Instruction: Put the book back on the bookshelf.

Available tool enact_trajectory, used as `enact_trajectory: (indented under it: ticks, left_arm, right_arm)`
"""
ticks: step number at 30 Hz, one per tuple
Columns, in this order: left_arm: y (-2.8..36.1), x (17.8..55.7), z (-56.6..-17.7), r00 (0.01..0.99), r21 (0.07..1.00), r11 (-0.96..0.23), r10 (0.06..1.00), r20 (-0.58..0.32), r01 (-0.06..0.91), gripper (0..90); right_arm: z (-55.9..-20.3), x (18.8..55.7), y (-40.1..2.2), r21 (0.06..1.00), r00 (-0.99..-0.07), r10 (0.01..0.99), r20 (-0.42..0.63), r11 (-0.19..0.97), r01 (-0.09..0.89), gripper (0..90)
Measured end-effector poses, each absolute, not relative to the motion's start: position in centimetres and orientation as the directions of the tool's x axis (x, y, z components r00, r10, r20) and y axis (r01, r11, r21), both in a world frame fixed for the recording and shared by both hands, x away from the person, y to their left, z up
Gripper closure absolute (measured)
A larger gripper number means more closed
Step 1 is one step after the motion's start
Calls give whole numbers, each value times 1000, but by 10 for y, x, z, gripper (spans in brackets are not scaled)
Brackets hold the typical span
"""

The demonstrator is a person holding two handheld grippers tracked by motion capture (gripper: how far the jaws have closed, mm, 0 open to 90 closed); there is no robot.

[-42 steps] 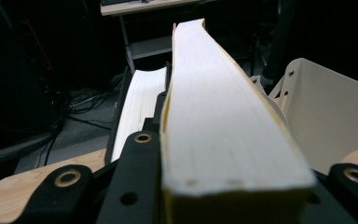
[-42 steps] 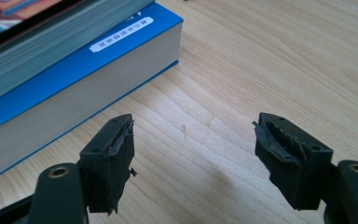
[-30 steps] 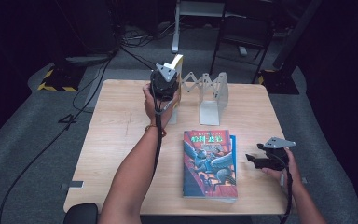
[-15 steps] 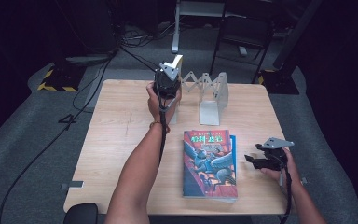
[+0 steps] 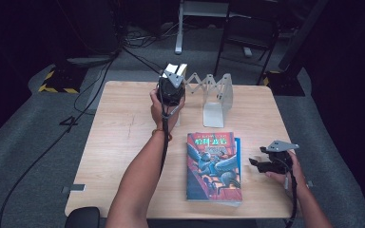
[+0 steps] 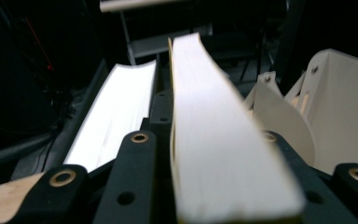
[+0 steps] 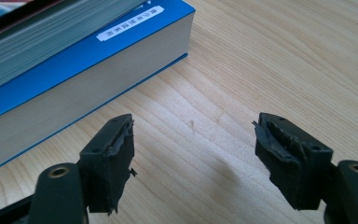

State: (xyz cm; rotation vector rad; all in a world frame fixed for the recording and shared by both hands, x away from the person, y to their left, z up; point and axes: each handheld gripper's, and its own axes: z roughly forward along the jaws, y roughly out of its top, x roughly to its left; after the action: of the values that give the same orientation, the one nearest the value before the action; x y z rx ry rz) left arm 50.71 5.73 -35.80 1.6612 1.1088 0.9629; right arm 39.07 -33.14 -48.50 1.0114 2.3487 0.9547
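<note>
Your left gripper clamps a yellow-edged book upright at the surface's far edge, jaws just eased slightly, pages between them. A second book stands just beside it; the white accordion book rack crowds its other side. Your right gripper stands open, empty, beside the stacked books: Chinese cover title, unreadable small label on the blue one.

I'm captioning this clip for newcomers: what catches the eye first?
The left hand-held gripper holds a book upright at the table's far edge, beside a white folding book rack. Nearer, two stacked books lie flat, the right hand-held gripper open beside them.
</note>
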Motion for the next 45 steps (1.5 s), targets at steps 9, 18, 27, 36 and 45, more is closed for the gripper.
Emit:
enact_trajectory:
  ticks: [9, 18, 27, 36, 45]
  left_arm:
    - [65, 506, -352, 380, 921, -272, 912, 154, 279, 679]
    - [60, 504, -343, 439, 863, -382, 872, 218, 330, 652]
    - [61, 505, -342, 413, 873, -348, 890, 193, 341, 732]
    - [57, 522, -332, 316, 904, -266, 935, 159, 333, 736]
    - [55, 532, -333, 296, 908, -249, 944, 149, 337, 732]
  right_arm:
    - [-485, 390, -330, 721, -658, 746, -99, 510, 470, 289]
    - [-485, 390, -329, 712, -665, 740, -100, 520, 472, 291]
    - [-485, 390, -329, 708, -664, 741, -101, 523, 475, 294]
    - [-486, 390, -329, 704, -669, 737, -98, 526, 476, 294]
    - [-486, 390, -329, 707, -671, 734, -103, 528, 470, 295]
